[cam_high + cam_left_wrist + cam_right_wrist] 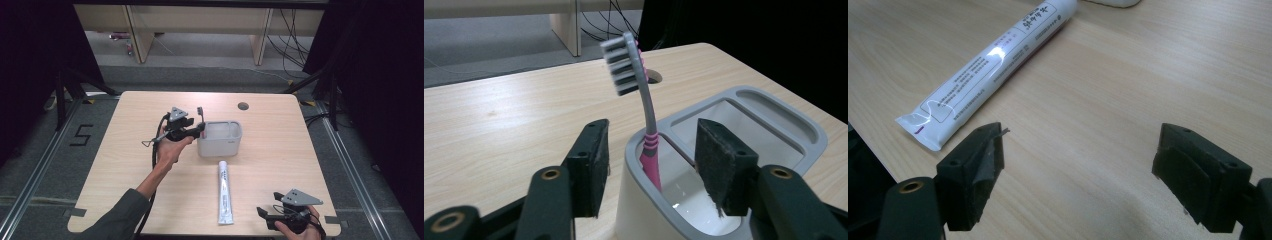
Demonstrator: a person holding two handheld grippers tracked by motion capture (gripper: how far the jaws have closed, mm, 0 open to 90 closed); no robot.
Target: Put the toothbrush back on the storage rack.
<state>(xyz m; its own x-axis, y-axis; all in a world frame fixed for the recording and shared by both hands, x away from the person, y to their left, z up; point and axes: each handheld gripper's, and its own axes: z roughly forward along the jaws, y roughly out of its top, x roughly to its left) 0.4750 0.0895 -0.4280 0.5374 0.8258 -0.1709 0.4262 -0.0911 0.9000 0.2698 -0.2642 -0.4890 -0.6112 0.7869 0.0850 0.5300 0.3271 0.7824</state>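
Observation:
A grey and pink toothbrush point(201, 114) point(646, 107) stands upright, bristles up, in the left compartment of a white holder point(220, 145) point(769, 115) at mid-table. My left gripper point(195, 131) point(652, 127) is at the holder's left end. It is open, one jaw on each side of the brush handle, and neither pad touches it. A white toothpaste tube point(224, 192) point(998, 60) lies flat on the table in front of the holder. My right gripper point(267, 215) point(1083, 132) rests low near the front right edge, open wide over bare wood, just right of the tube's crimped end.
The light wooden table point(280, 150) has a round cable hole point(243, 106) behind the holder. Its front edge runs just under my right hand. Cables trail from both grippers. Beyond the table are a grey floor, desk legs and dark curtains.

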